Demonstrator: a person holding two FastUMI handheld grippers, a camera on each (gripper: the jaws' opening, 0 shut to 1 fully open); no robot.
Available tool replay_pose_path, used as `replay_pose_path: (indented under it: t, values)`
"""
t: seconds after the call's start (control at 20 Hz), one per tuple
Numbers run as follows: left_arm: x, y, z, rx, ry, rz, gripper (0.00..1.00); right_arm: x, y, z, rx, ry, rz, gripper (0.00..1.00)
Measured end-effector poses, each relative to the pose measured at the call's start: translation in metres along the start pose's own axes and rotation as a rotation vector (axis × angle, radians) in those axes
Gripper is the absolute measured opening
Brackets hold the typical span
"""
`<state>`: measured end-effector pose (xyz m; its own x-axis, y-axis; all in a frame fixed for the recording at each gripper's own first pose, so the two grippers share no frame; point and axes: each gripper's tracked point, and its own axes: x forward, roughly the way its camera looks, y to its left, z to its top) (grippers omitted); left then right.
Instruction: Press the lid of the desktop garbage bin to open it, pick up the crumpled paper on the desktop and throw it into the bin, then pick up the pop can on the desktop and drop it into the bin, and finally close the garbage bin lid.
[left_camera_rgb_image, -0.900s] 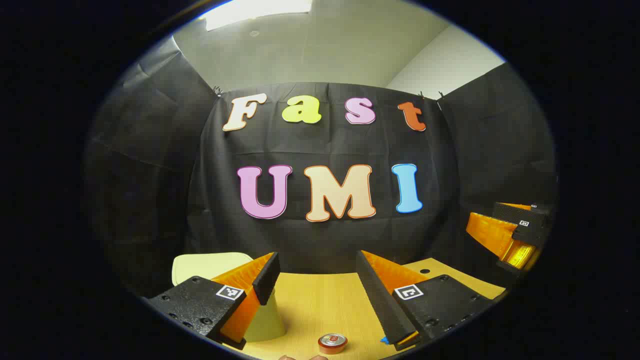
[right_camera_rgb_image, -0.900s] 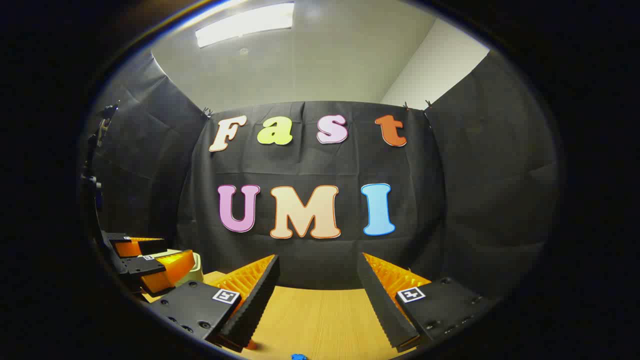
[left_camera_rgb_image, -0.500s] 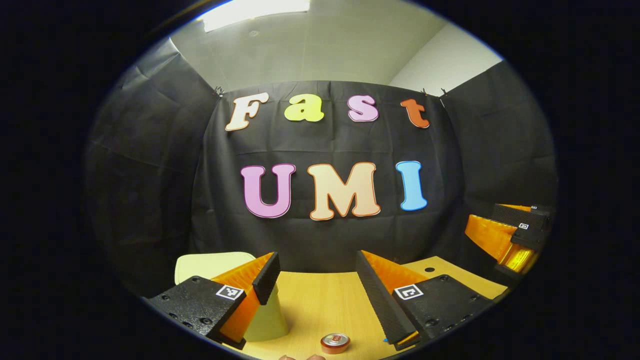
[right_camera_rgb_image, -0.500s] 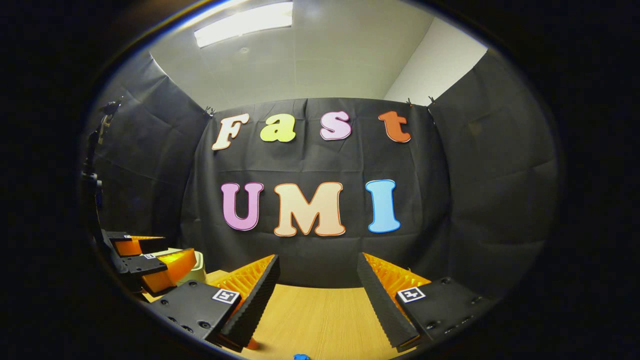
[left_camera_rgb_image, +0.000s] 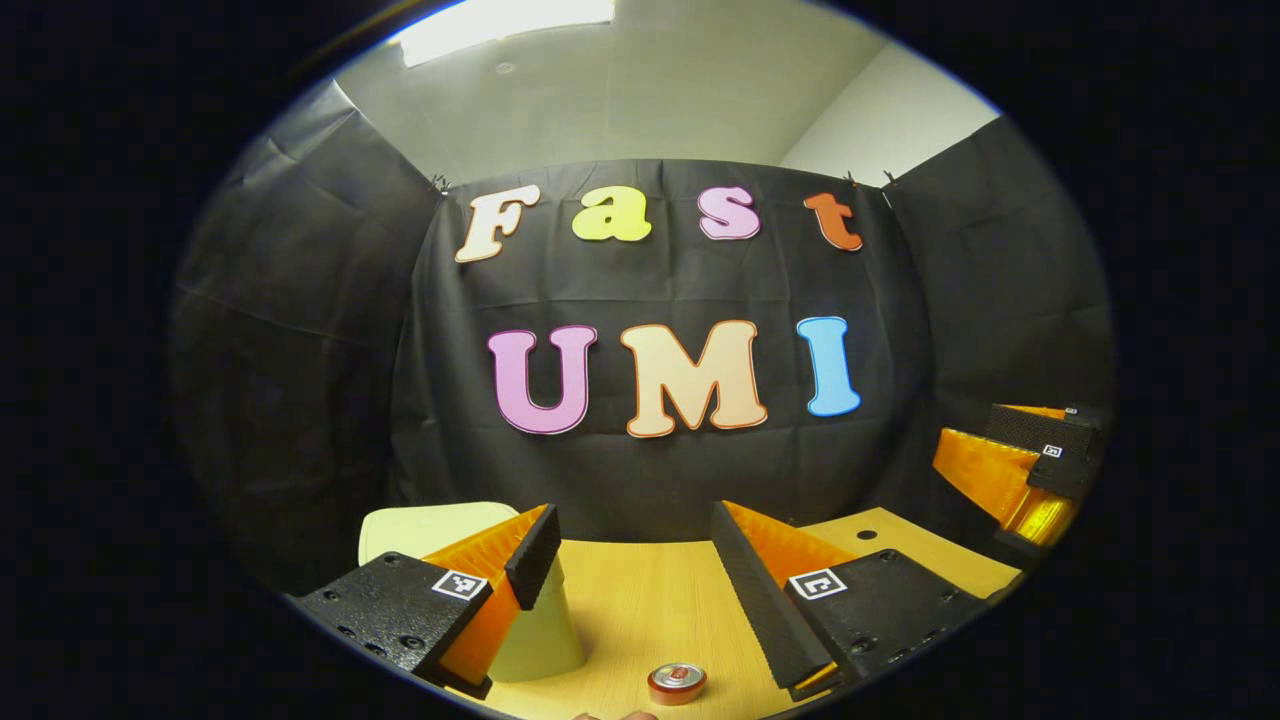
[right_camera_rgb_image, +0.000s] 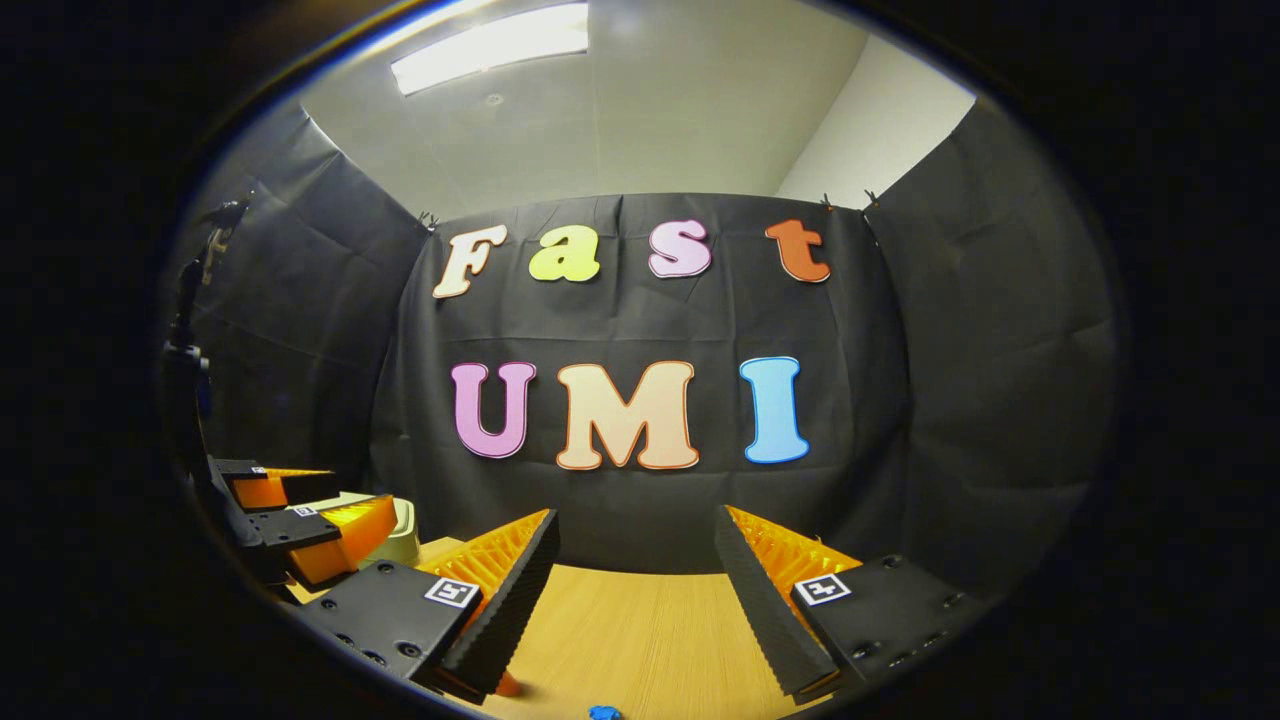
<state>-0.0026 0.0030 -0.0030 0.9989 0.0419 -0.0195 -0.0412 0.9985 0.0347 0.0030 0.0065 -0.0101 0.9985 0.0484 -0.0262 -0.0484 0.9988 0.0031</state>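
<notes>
The task looks to be at its very beginning — nothing in either view suggests a step has been carried out. In the left gripper view the pale garbage bin (left_camera_rgb_image: 520, 625) stands on the wooden surface (left_camera_rgb_image: 650, 610) with its lid (left_camera_rgb_image: 430, 525) apparently down, partly hidden behind the left gripper's own left finger, and the pop can (left_camera_rgb_image: 677, 682) stands upright on the surface near the bottom edge, just ahead of and between the fingers. The crumpled paper cannot be made out with any certainty. So pressing the lid, both throws and the closing all seem to be left. The left gripper (left_camera_rgb_image: 635, 545) is held low and roughly level above the surface, its jaws spread wide with nothing between them, aimed at the back wall with the bin just to its left. The right gripper (right_camera_rgb_image: 637, 550) sits in much the same pose — low, level, jaws wide and empty — and from its view the left gripper (right_camera_rgb_image: 300, 510) shows off to the left, in front of the bin (right_camera_rgb_image: 400, 530).
</notes>
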Motion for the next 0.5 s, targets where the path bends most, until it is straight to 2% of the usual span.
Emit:
replay_pose_path:
  t: [0.05,0.2,0.35,0.45,0.5]
  values:
    - [-0.0003,0.0006,-0.0018,0.006,0.004,0.000,0.93,0.0002,-0.0006,-0.0004,0.000,0.004,0.000,1.00]
    - [0.0007,-0.0017,-0.0020,0.018,0.010,-0.009,0.93,-0.0010,-0.0022,-0.0024,0.001,0.011,-0.001,0.98]
    - [-0.0006,-0.0052,-0.0053,0.025,0.027,-0.035,0.87,-0.0015,-0.0018,0.0010,0.002,0.006,0.001,0.98]
    - [0.0000,-0.0074,-0.0053,0.024,0.028,-0.052,0.73,-0.0010,-0.0002,-0.0001,0.000,0.007,0.007,0.98]
    - [0.0000,-0.0077,-0.0056,0.025,0.032,-0.062,0.63,-0.0019,0.0013,-0.0002,-0.002,0.006,0.010,0.98]
